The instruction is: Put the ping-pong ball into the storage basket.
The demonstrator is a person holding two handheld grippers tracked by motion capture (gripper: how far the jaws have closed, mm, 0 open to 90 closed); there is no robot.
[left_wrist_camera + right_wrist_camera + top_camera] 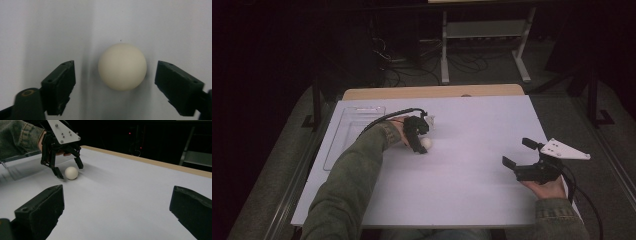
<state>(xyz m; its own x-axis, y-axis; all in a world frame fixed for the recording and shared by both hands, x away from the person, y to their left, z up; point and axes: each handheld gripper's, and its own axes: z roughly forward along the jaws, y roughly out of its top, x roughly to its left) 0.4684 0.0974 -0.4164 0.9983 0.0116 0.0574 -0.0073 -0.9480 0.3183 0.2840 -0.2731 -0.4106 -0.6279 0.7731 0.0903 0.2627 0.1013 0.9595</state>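
A cream-white ball (426, 143) rests on the white table top (472, 165), left of centre. My left gripper (421, 146) points down over it, one jaw on each side. In the left gripper view the ball (122, 67) lies between the two black jaws with a gap on either side, so the left gripper (115, 66) is open and its pads do not touch the ball. My right gripper (517, 151) is held at the right side of the table, open, with nothing between its jaws. From the right gripper view the ball (71, 173) sits under the left gripper (70, 172).
A clear plastic tray (354, 130) lies at the table's left side, just behind the left hand. A wooden strip (432, 92) runs along the far edge. Beyond it stand a white frame and cables on a dark floor.
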